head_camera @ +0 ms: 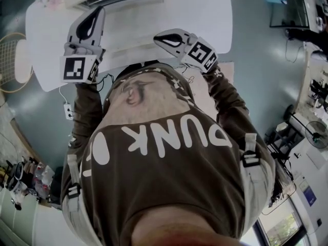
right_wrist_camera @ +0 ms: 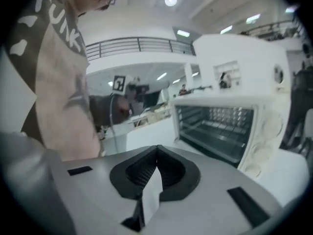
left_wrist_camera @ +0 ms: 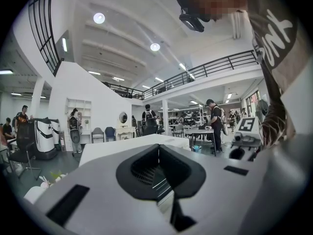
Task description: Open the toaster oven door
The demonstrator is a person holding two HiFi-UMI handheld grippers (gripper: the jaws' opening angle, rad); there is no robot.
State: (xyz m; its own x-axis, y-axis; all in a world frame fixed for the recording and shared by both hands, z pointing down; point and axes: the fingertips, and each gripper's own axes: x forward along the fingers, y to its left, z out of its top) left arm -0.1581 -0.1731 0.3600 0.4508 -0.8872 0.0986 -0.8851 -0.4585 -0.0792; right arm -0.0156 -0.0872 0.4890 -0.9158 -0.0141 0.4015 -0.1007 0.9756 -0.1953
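Toaster oven: white, sits at the far side of the white table, front facing the person. Right gripper view looks straight into the dark cavity; wire rack shows plainly, nothing seen on it (whether the door is folded fully down, cannot tell from here). Left gripper: held up over the near table edge, nose aimed toward the oven, well short of it; fingers pressed together, nothing between them. Its own view looks out level across the tabletop into the hall. Right gripper: held at about the same height just off the person's chest, nose turned toward the left gripper, oven off to its side; fingers also together and empty. Neither gripper touches the oven. Both forearms are bent upward in brown sleeves.
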